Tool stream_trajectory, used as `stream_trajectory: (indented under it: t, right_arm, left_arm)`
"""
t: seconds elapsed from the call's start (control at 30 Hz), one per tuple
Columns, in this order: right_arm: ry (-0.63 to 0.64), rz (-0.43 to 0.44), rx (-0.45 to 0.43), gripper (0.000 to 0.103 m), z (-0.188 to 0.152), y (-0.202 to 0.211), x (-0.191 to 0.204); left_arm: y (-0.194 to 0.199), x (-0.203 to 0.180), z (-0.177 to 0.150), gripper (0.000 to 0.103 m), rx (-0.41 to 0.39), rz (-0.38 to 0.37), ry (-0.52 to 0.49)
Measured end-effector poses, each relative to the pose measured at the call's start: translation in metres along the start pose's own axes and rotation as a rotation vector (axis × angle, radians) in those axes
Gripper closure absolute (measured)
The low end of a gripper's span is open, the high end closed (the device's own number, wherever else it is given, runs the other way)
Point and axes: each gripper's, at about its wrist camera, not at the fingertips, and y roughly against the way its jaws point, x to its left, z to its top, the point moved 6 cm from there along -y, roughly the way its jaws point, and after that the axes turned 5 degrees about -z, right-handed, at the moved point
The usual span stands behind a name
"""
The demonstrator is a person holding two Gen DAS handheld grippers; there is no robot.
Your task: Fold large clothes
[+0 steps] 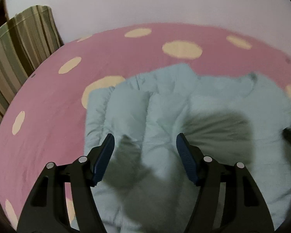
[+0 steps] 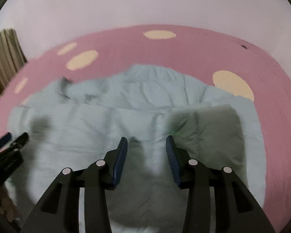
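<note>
Both claws hang released above a pale blue puffy jacket (image 2: 110,128), nothing between the jaws: left claw (image 1: 144,145) over its left half, right claw (image 2: 146,147) over the right. Jacket lies crumpled widthways on the pink dotted bed (image 1: 48,101), directly ahead; plain wall (image 2: 145,5) beyond.

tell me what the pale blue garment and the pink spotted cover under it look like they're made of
Pale blue garment: looks like a padded, quilted jacket with a smooth matte synthetic shell; puffy stitched channels suggest filling. Pink spotted cover: seems a thin woven bedsheet, matte, lying flat with faint creases; blur leaves the weave unclear.
</note>
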Motion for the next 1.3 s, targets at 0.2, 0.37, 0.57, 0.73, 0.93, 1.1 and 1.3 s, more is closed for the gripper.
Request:
stream_trajectory:
  t: [0.2,0.37,0.57,0.73,0.93,1.1,1.3]
  right_arm:
    - [0.078,0.01,0.034,0.06,-0.032,-0.001,0.026]
    - [0.096,-0.005,0.049,0.06,-0.038,-0.016,0.028]
    - [0.078,0.016,-0.001,0.059,-0.036,-0.004,0.026]
    - [0.036,0.056,-0.032,0.046,-0.042,0.031,0.008]
    - [0.035,0.038,-0.072,0.039,-0.078,0.088,-0.04]
    - [-0.039,0.019,-0.031,0.038,-0.131,0.117,-0.096]
    - [-0.086,-0.006,0.018,0.038,-0.19,0.135,-0.136]
  left_arm:
    - [-0.01,-0.027,-0.021,0.036,0.041,-0.031,-0.063]
    - [-0.03,-0.027,-0.028,0.033,0.059,-0.052,-0.029]
    - [-0.023,-0.026,-0.025,0.034,0.04,-0.059,-0.028]
    - [0.01,-0.012,-0.036,0.033,0.056,-0.112,-0.034]
    - [0.063,0.035,-0.076,0.028,0.028,-0.121,-0.031]
    - [0.092,0.083,-0.134,0.028,0.071,-0.119,0.022]
    - [0.121,0.129,-0.199,0.028,0.135,-0.113,0.1]
